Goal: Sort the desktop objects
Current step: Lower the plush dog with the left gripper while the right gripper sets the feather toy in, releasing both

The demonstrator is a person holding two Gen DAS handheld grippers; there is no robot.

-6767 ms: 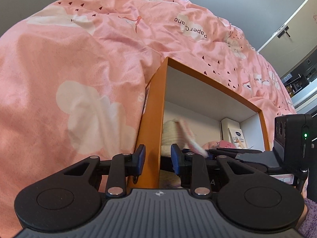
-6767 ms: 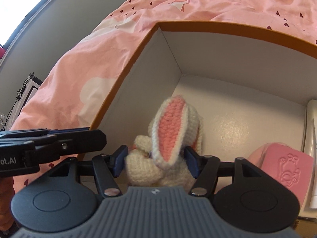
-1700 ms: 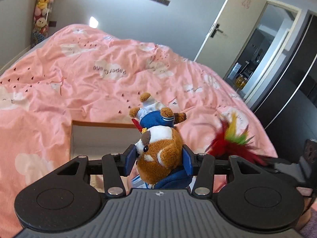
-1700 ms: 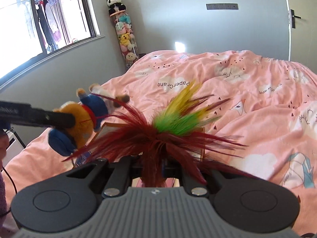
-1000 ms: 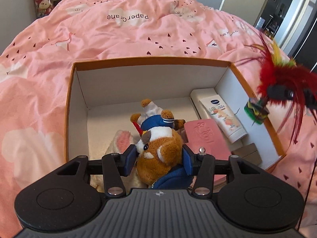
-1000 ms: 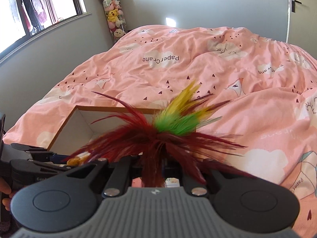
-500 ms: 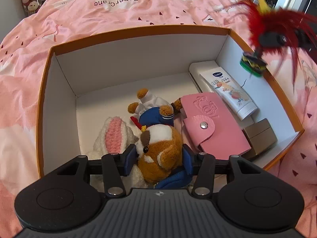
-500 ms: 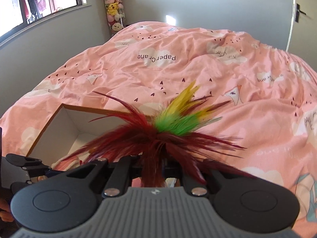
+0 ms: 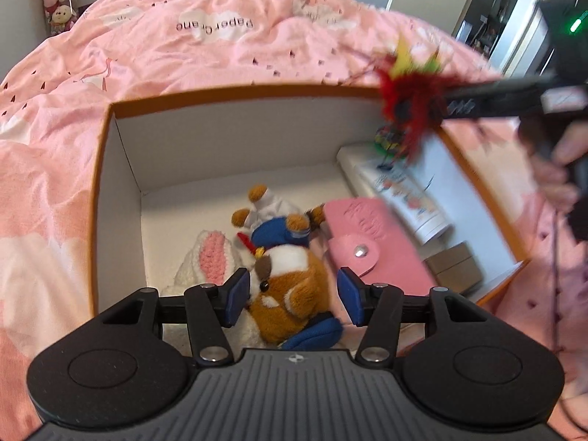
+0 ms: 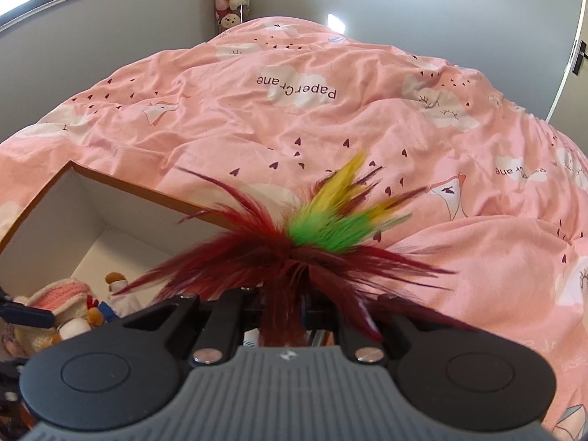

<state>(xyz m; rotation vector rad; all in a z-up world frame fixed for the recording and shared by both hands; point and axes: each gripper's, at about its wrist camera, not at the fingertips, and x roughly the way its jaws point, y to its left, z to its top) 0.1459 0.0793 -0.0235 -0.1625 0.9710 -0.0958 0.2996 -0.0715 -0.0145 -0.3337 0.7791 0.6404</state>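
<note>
Box (image 9: 106, 169): orange outside, white inside, open-topped, resting on the pink bedspread (image 9: 228, 47); everything below is placed relative to it.
Brown plush toy (image 9: 290, 283): lies on the box floor near the front, in a blue outfit, feet pointing toward the far wall.
Left gripper (image 9: 294, 296): jaws spread apart on either side of the brown plush toy; the left pad sits close against the toy's face, the right pad stands clear of its body with a visible gap.
Knitted rabbit (image 9: 205, 257): cream with a pink ear, on the box floor just beside the brown plush toy, on the side nearer the box's left wall.
Pink wallet (image 9: 371, 242): flat on the box floor, snap button up, between the plush toy and the right wall.
Tube (image 9: 411, 198): white, lying along the right wall, blurred.
Small cardboard carton (image 9: 454, 268): at the box's front right corner.
Feather toy (image 10: 319, 242): dark red, green and yellow plumes, held over the box's far right corner.
Right gripper (image 10: 281, 316): closed tight on the feather toy's base, above the box's right rim.
</note>
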